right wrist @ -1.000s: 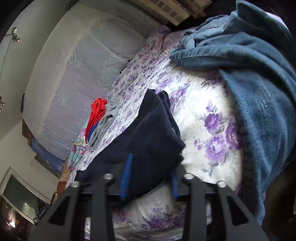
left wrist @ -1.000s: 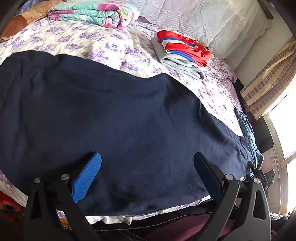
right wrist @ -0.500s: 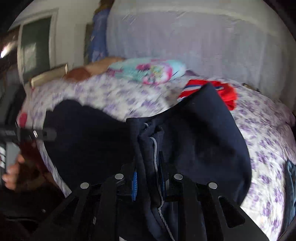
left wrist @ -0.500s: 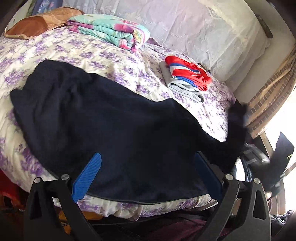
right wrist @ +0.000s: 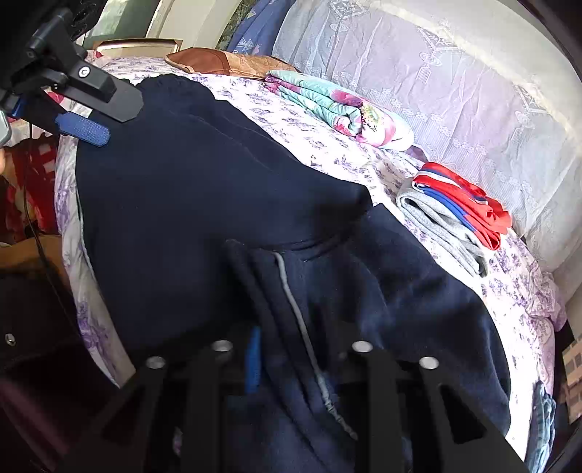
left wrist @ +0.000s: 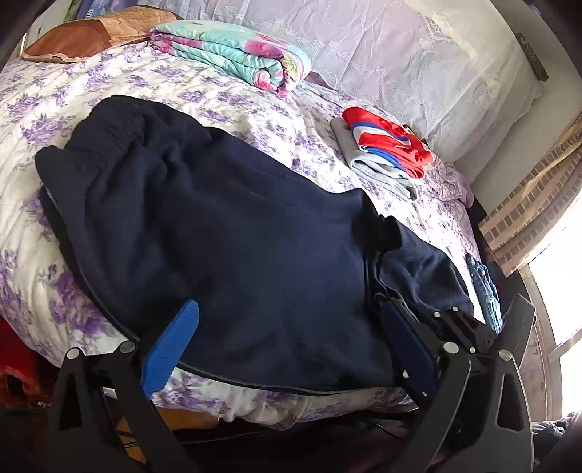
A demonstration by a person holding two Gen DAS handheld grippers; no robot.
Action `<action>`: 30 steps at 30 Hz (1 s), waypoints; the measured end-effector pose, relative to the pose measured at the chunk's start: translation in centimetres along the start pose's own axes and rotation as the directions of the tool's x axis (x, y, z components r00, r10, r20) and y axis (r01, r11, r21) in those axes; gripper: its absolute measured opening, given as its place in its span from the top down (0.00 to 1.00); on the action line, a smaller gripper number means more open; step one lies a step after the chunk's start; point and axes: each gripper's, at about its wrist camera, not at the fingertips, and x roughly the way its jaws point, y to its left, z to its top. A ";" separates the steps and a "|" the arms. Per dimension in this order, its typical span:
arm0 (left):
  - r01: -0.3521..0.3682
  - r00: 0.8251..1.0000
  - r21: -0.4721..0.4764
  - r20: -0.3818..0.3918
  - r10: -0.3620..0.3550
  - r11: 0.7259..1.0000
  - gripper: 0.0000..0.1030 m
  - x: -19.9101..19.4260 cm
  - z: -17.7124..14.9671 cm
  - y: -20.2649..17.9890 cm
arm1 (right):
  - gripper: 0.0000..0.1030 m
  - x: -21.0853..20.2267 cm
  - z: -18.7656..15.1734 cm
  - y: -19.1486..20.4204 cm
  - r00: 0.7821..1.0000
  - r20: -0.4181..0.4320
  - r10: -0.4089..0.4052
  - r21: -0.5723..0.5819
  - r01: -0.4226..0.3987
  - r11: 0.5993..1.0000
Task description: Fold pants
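Pants [left wrist: 225, 233] in dark navy lie spread across the near part of the bed [left wrist: 218, 98], over its purple-flowered cover, with the waistband bunched at the far left. We hold the left claw [left wrist: 287, 349] just above the near edge of the fabric with its blue pads wide apart and nothing between them. In the right wrist view that same claw [right wrist: 82, 125] shows at the far left, over the corner of the pants [right wrist: 203, 189].

Our right claw [right wrist: 287, 360] is clenched on a bundle of the navy cloth: the hem end of the legs is pinched between its pads and doubled over the rest of the garment, so a second layer sits on the right half (a pale grey seam runs down the gripped fold). From the left wrist view the right claw [left wrist: 407, 327] sits at the near right, touching the folded-over layer where a dark ridge crosses the fabric.

Farther back on the bed we see a folded floral blanket [left wrist: 232, 51] in teal and pink, with a brown pillow [left wrist: 94, 32] to its left. To the right of the blanket a folded stack of clothes [left wrist: 385, 149], red and blue over grey, rests well apart from the pants. A bit of blue denim [left wrist: 483, 287] peeks out at the right edge of the bed.
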 end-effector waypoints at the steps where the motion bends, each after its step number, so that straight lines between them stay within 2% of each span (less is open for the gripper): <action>1: 0.001 1.000 0.003 -0.003 -0.001 1.000 0.05 0.1 0.0 -0.1 | 0.81 0.0 0.2 -0.4 1.000 0.011 0.002 0.004 -0.002 1.000; 5: 0.011 1.000 -0.002 -0.007 -0.011 1.000 0.05 -0.3 -0.2 0.0 | 0.82 -3.5 1.6 -1.3 0.991 0.128 0.033 0.041 -0.039 0.998; 6: 0.015 1.000 -0.009 -0.008 -0.015 1.000 0.05 -0.4 -0.2 0.1 | 0.82 -3.9 1.8 -1.2 0.989 0.136 0.052 0.031 -0.057 0.998; 8: 0.016 1.000 -0.014 -0.010 -0.016 1.000 0.05 -0.3 -0.2 0.2 | 0.82 -3.2 1.6 -0.9 0.985 0.103 0.136 0.041 -0.140 0.989; 10: 0.006 1.000 -0.011 -0.008 -0.006 1.000 0.05 -0.2 -0.2 0.0 | 0.76 -0.5 0.6 -0.2 0.980 -0.001 0.201 0.050 -0.201 0.978; 11: 0.002 1.000 -0.009 -0.008 -0.002 1.000 0.05 -0.1 -0.2 -0.1 | 0.73 -0.3 0.2 -0.1 0.980 0.016 0.197 0.050 -0.198 0.979; 12: 0.000 1.000 -0.006 -0.009 0.000 1.000 0.05 0.0 -0.2 -0.2 | 0.62 -0.9 0.0 -0.2 0.981 0.042 0.190 0.048 -0.192 0.980; 14: -0.003 1.000 0.002 -0.014 0.003 1.000 0.05 0.0 -0.3 -0.4 | 0.52 -2.8 0.1 -1.2 0.976 0.090 0.200 0.072 -0.207 0.976; 16: 0.000 1.000 0.003 -0.021 0.000 1.000 0.05 0.0 -0.2 -0.4 | 0.52 -5.7 0.2 -3.5 0.964 0.164 0.210 0.135 -0.232 0.963; 18: 0.005 1.000 -0.003 -0.020 -0.005 1.000 0.05 -0.2 -0.1 -0.2 | 0.53 -7.7 0.0 -6.7 0.965 0.201 0.170 0.227 -0.215 0.950; 20: 0.010 1.000 -0.013 -0.016 -0.010 1.000 0.05 -0.3 0.0 0.1 | 0.55 -7.6 -0.7 -10.2 0.983 0.155 0.100 0.327 -0.147 0.934; 21: 0.013 1.000 -0.016 -0.016 -0.014 1.000 0.05 -0.3 0.0 0.2 | 0.60 -6.7 -1.3 -11.9 0.990 0.117 0.083 0.375 -0.121 0.919; 23: 0.013 1.000 -0.015 -0.016 -0.013 1.000 0.05 -0.2 -0.1 0.1 | 0.61 -3.3 -2.1 -14.3 0.996 0.019 0.091 0.453 -0.090 0.887; 24: 0.012 1.000 -0.012 -0.015 -0.012 1.000 0.05 -0.2 -0.1 0.1 | 0.63 -0.8 -3.2 -14.9 0.993 -0.056 0.106 0.482 -0.066 0.874; 25: 0.011 1.000 -0.013 -0.015 -0.012 1.000 0.05 -0.3 -0.2 0.0 | 0.62 1.9 -4.4 -14.9 0.979 -0.134 0.156 0.501 -0.069 0.863; 26: 0.013 1.000 -0.020 -0.011 -0.013 1.000 0.05 -0.5 -0.2 0.1 | 0.61 2.7 -5.1 -14.7 0.980 -0.119 0.159 0.513 -0.076 0.855; 28: 0.007 1.000 -0.040 0.010 -0.006 0.999 0.05 -1.4 -0.2 0.7 | 0.60 1.5 -4.4 -14.2 0.989 -0.104 0.108 0.488 -0.044 0.872; 30: -0.005 0.999 -0.094 0.050 0.009 0.996 0.05 -2.9 -0.3 2.2 | 0.60 -1.2 -3.3 -14.3 0.995 -0.011 0.095 0.500 -0.077 0.863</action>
